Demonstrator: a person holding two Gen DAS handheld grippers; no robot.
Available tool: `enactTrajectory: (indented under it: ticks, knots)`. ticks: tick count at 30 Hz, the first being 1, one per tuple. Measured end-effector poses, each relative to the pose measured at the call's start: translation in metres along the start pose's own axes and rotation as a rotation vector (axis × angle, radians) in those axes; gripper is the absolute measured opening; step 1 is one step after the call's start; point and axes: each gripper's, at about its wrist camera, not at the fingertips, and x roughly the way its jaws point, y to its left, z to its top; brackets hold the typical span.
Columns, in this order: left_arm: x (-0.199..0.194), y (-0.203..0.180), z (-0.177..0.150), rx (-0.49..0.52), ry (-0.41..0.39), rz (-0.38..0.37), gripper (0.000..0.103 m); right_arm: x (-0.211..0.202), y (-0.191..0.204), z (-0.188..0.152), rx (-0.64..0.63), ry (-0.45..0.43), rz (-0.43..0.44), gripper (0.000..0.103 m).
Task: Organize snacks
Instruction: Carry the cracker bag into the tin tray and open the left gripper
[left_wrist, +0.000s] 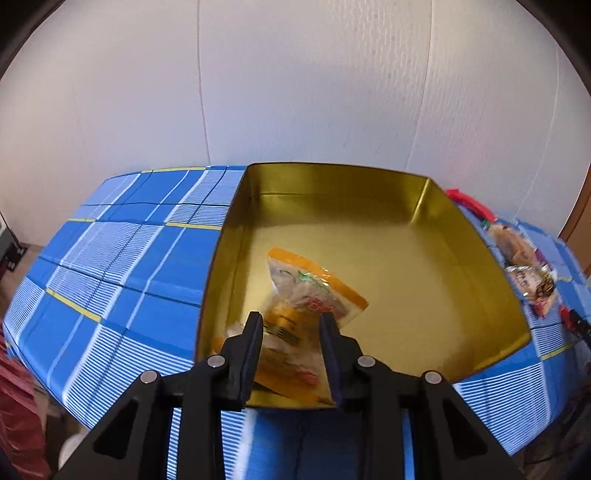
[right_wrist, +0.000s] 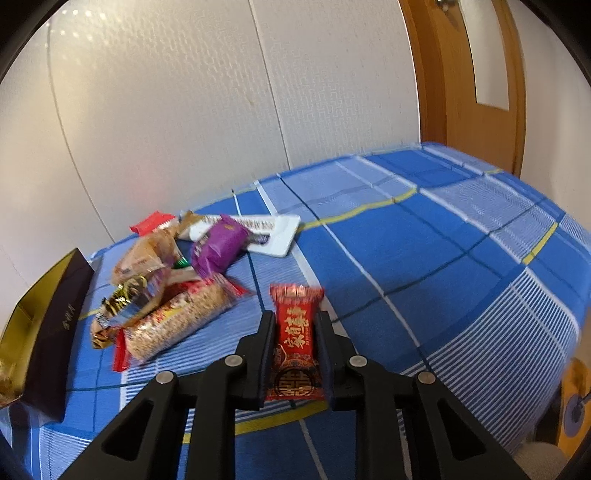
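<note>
While poised above the near end of the gold tin (left_wrist: 369, 192), left gripper (left_wrist: 291, 321) spread, jaws apart on either side of an orange snack packet (left_wrist: 314, 291); whether the pads touch the packet cannot be told from this view. Packet lying in the tin's near-left part, over another orange wrapper (left_wrist: 291, 376) at the near wall. Tin resting on the blue checked cloth (left_wrist: 122, 266), pile of snacks to its right. Right gripper (right_wrist: 295, 325) pinching a red candy bar (right_wrist: 295, 339) lengthwise between both fingers, above the cloth (right_wrist: 424, 258). Left of it and farther out, loose heap: long cereal bar (right_wrist: 181, 321), purple packet (right_wrist: 219, 247), foil-wrapped sweet (right_wrist: 125, 299), white flat pack (right_wrist: 273, 232). Dark tin wall (right_wrist: 55, 332) at far left.
</note>
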Motion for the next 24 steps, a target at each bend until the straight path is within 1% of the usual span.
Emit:
enactTrajectory:
  ticks: [1, 2, 3, 7, 9, 10, 11, 12, 13, 15, 16, 20, 21, 22, 23, 24]
  knots:
    - [-0.001, -0.002, -0.001, -0.002, -0.007, -0.012, 0.032, -0.002, 0.002, 0.0, -0.008, -0.005, 0.006, 0.021]
    - [-0.003, -0.004, -0.003, -0.002, -0.011, -0.02, 0.032, -0.002, 0.003, 0.0, -0.011, -0.007, 0.018, 0.013]
    - [-0.005, -0.007, -0.005, -0.001, -0.018, -0.029, 0.032, -0.003, 0.005, 0.001, -0.018, -0.005, 0.024, 0.003]
    - [-0.01, -0.014, -0.008, 0.007, -0.037, -0.051, 0.032, 0.0, 0.006, -0.002, -0.024, 0.019, 0.003, 0.003]
    - [-0.012, -0.016, -0.009, 0.005, -0.042, -0.053, 0.032, -0.001, 0.003, -0.002, -0.01, 0.016, -0.022, 0.004]
    - [-0.014, -0.015, -0.01, 0.0, -0.047, -0.054, 0.032, -0.002, 0.001, -0.001, 0.002, 0.012, -0.009, 0.005]
    - [-0.015, -0.015, -0.01, -0.01, -0.05, -0.056, 0.032, -0.003, 0.0, 0.0, 0.009, 0.013, 0.0, 0.008]
    - [-0.016, -0.014, -0.011, -0.015, -0.052, -0.057, 0.032, -0.001, -0.001, 0.0, 0.009, 0.021, -0.005, 0.016]
    - [-0.017, -0.013, -0.012, -0.022, -0.055, -0.058, 0.032, 0.0, 0.0, -0.001, 0.006, 0.031, -0.009, 0.021]
    - [-0.019, -0.012, -0.013, -0.028, -0.061, -0.059, 0.032, 0.003, 0.001, -0.002, 0.012, 0.048, 0.016, 0.035]
    - [-0.021, -0.013, -0.014, -0.028, -0.065, -0.06, 0.032, 0.004, 0.003, -0.002, 0.01, 0.053, 0.024, 0.037]
    - [-0.026, -0.017, -0.018, -0.026, -0.076, -0.075, 0.032, 0.013, 0.013, -0.007, -0.05, 0.097, 0.013, 0.038]
    - [-0.027, -0.017, -0.018, -0.026, -0.077, -0.082, 0.032, 0.014, 0.015, -0.008, -0.067, 0.093, 0.002, 0.033]
    - [-0.028, -0.018, -0.018, -0.026, -0.077, -0.088, 0.032, 0.014, 0.018, -0.008, -0.09, 0.097, -0.007, 0.026]
    - [-0.029, -0.02, -0.019, -0.028, -0.079, -0.095, 0.032, 0.015, 0.02, -0.009, -0.109, 0.098, -0.013, 0.023]
    - [-0.03, -0.021, -0.02, -0.031, -0.082, -0.101, 0.032, 0.014, 0.02, -0.009, -0.113, 0.098, -0.014, 0.023]
